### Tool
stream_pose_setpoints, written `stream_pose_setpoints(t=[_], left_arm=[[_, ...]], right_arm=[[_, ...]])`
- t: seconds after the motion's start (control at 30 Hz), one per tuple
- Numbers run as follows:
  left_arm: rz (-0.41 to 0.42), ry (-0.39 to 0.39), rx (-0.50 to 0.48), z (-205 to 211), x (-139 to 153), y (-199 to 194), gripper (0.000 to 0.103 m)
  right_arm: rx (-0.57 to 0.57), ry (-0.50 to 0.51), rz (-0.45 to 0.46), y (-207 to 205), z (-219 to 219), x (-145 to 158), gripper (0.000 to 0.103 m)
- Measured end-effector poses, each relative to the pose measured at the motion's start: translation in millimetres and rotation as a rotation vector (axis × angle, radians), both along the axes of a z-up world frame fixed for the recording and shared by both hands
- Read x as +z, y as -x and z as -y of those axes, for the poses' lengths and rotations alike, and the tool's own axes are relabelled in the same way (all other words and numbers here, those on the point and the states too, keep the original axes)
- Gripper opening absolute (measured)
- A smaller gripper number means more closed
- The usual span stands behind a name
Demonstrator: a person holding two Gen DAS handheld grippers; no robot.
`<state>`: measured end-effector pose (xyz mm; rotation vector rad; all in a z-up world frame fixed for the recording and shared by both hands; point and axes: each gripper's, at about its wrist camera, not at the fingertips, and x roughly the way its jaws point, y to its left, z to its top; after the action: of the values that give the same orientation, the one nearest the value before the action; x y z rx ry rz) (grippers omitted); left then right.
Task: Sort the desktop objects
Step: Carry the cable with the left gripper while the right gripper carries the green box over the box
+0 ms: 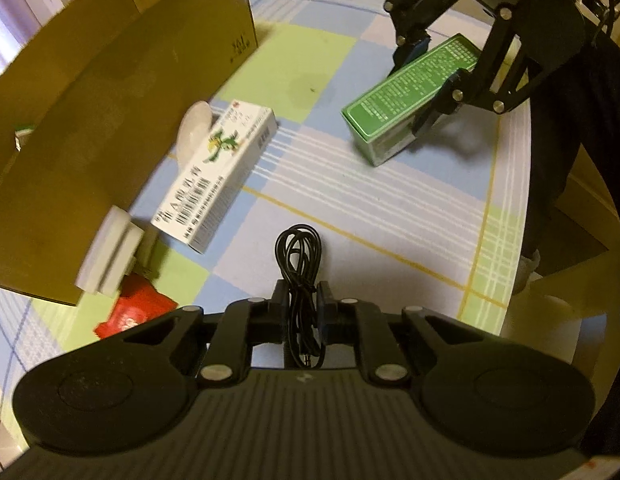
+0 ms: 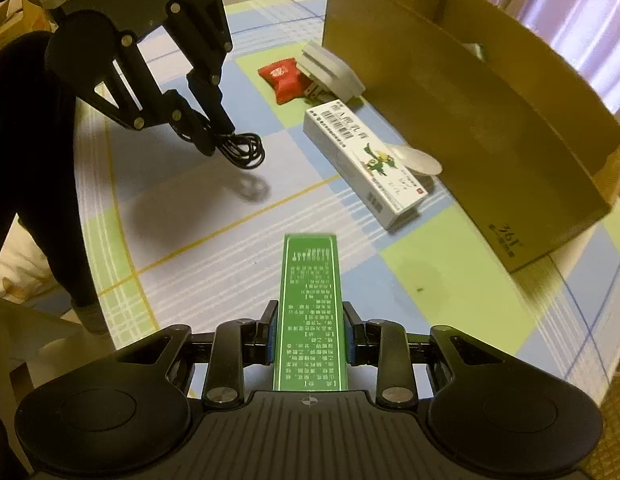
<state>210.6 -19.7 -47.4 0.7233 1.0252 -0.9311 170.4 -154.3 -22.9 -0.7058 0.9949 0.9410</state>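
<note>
My left gripper (image 1: 303,294) is shut on a coiled black cable (image 1: 298,256), lifted above the checked tablecloth; the right wrist view shows that cable (image 2: 244,150) hanging over its shadow. My right gripper (image 2: 310,320) is shut on a long green box (image 2: 310,304), held off the table; the left wrist view shows the green box (image 1: 406,92) between those fingers. A white medicine box (image 1: 218,172) lies flat beside a brown cardboard box (image 1: 110,100). A red packet (image 1: 130,316), a white charger (image 1: 110,252) and a round white lid (image 1: 194,128) lie along the carton's wall.
The cardboard box (image 2: 490,120) is open-topped with something small inside at its far end. The round table's edge (image 1: 522,220) curves on the right, with a person's dark trouser leg (image 1: 558,140) just beyond. Bare tablecloth (image 2: 190,216) lies between the grippers.
</note>
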Motion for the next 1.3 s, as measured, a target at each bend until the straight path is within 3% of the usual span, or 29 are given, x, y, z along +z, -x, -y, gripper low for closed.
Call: stream_pose_setpoints(t=[0.73,1.3], left_arm=[[0.095,0.012,-0.016,11,48,11,0.01],[0.139,0.0,-0.005,8,69,8,0.01]], right_arm=[[-0.036,-0.026,0.107,10,17,48,0.027],[-0.021,-0.026,0.164,9,14,72,0.027]])
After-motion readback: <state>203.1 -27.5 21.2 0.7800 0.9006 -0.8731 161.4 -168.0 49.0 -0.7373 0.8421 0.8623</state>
